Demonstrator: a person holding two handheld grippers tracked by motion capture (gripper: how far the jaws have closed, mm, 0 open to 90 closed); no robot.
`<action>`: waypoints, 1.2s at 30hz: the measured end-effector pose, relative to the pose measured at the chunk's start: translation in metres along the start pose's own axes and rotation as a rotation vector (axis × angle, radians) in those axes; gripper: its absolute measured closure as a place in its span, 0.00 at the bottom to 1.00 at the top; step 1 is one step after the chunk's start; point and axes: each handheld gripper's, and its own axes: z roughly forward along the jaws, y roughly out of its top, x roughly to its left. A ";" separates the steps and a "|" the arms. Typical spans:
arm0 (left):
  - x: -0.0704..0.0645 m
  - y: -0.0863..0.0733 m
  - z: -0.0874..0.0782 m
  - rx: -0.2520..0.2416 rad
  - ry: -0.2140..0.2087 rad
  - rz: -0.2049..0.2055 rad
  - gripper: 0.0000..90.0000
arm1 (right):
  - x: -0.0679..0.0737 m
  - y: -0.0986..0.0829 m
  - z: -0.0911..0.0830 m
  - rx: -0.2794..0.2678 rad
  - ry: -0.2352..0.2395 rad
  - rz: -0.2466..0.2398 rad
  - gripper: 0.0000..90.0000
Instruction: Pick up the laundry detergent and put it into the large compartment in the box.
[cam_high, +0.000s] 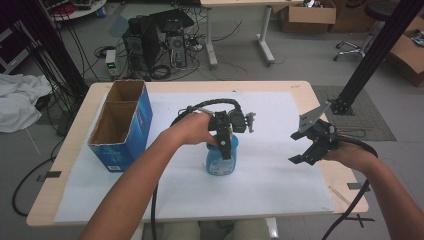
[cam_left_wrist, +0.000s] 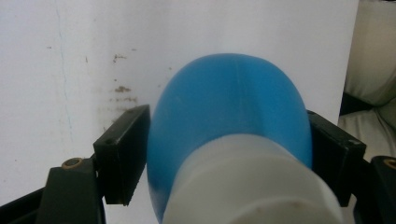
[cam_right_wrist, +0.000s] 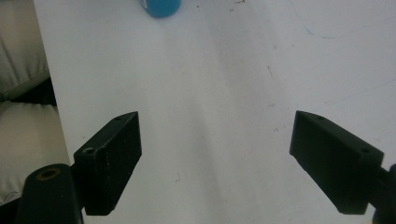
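Observation:
A blue plastic bottle (cam_high: 219, 164) with a white neck (cam_left_wrist: 252, 186) stands upright on the white sheet (cam_high: 270, 185) near the table's middle. My left gripper (cam_high: 226, 146) comes down on it from above, and its two black jaws press the bottle's (cam_left_wrist: 229, 102) shoulders on either side, shut on it. My right gripper (cam_high: 306, 151) hovers over the sheet's right part, well clear of the bottle, jaws wide apart with nothing between them (cam_right_wrist: 233, 158). The bottle's base (cam_right_wrist: 161, 7) shows at the top edge of the right gripper view.
An open blue cardboard box (cam_high: 120, 125) with two empty compartments stands at the table's left. A black frame post (cam_high: 370, 60) rises off the right rear corner. Cables trail from both grippers. The table's near edge (cam_high: 200, 220) lies just past the sheet.

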 end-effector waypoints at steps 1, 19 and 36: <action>0.000 0.000 0.000 0.000 0.000 0.000 0.29 | 0.000 0.000 0.000 0.000 0.000 0.000 0.18; 0.001 -0.002 0.001 -0.007 0.004 0.003 0.34 | -0.001 0.001 0.001 -0.004 0.005 -0.003 0.18; 0.001 -0.003 0.001 -0.014 0.003 -0.002 0.37 | -0.001 -0.001 0.002 -0.006 0.010 0.006 0.18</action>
